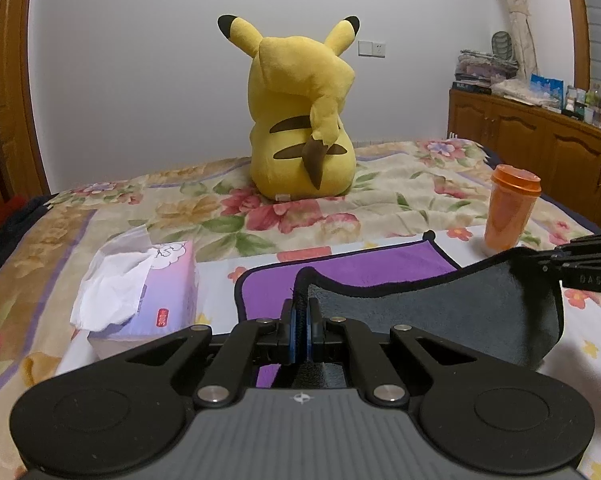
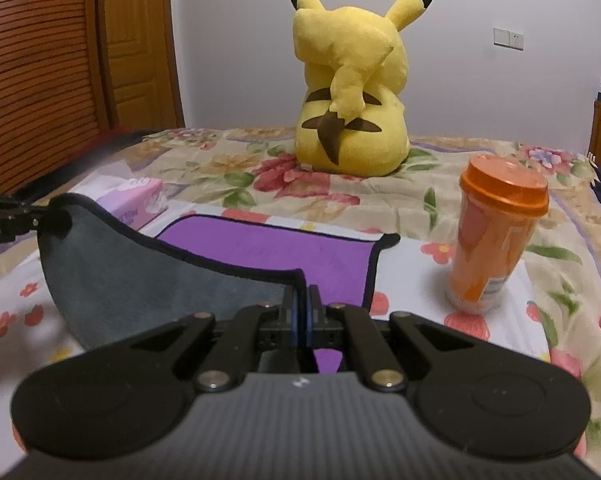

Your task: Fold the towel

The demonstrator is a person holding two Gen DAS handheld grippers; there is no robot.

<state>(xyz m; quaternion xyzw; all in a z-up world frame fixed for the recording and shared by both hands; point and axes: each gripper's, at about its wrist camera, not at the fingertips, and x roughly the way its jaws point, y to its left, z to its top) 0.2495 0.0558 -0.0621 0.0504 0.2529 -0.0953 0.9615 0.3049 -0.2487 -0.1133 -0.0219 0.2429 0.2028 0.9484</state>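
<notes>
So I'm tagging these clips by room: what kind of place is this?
Most likely a bedroom at home. The towel lies on a bed with a floral bedspread, a yellow plush toy sits on it, and a wooden cabinet lines the wall.

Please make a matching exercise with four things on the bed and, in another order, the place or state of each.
Things:
1. purple towel with grey underside and black trim
2. yellow plush toy with black-tipped ears
3. orange plastic cup with lid
4. lilac cardboard tissue box

Places or states:
A. upright, right of the towel
B. near edge lifted by both hand-held grippers
C. left of the towel, tissue sticking out
D. far side, facing the wall

Pairs: 1-B, 2-D, 3-A, 4-C
</notes>
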